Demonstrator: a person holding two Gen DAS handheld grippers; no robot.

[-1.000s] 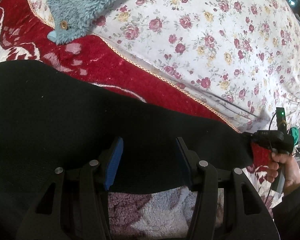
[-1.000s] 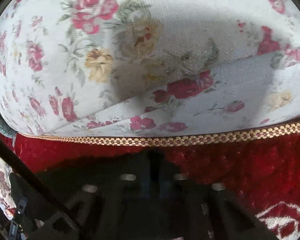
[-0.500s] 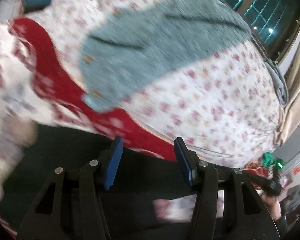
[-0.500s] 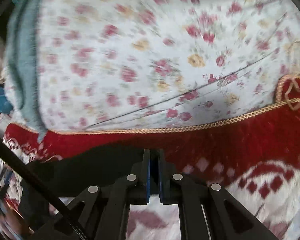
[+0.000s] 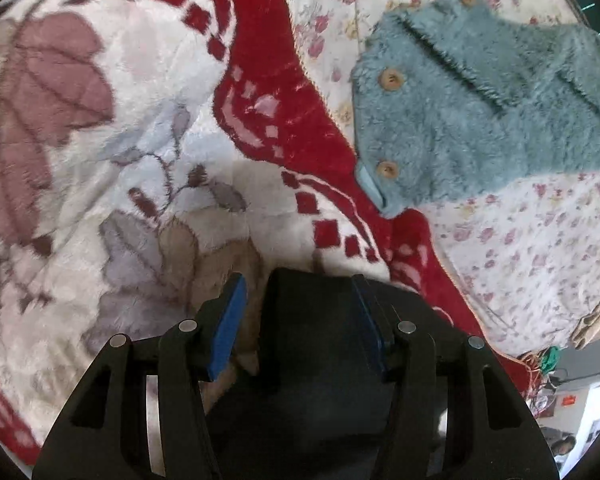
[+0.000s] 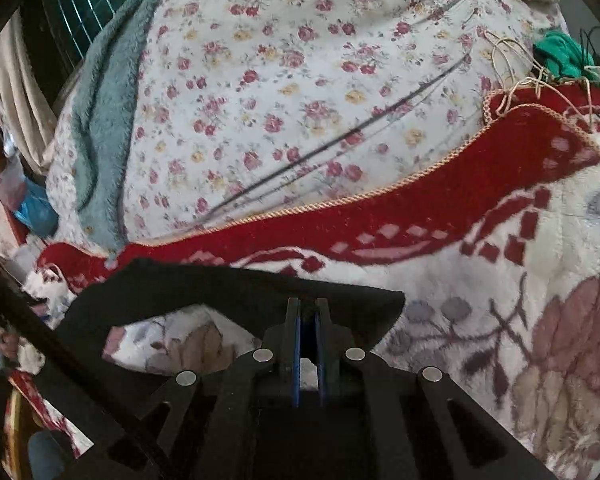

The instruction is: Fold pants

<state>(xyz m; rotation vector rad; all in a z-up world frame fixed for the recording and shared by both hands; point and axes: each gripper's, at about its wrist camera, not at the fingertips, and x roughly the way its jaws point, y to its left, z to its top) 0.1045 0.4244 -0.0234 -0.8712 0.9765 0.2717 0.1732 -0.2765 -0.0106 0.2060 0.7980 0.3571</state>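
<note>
The blanket (image 5: 100, 152) now fills the left wrist view, where a second ago the floral sheet (image 6: 300, 80) and a broad flat spread of black cloth did. In the right wrist view the sheet has drawn back from close range and the blanket has come into the foreground. Judgement: both hands have carried the pants (image 6: 228, 292) across the bed, so a fold-over is under way, not finished.

The pants hang as a black band over the blanket in the right wrist view, one end trailing toward the lower left. The teal fleece (image 5: 480, 120) lies apart on the sheet, untouched.

The right gripper (image 6: 308, 344) has its jaws together, pinching the band's edge; cloth passes right at the tips. The left gripper (image 5: 300, 320) stands apart, unchanged in width. A black fold sits between its pads, against the right one and clear of the left (image 5: 228, 320); no clamp there.
</note>
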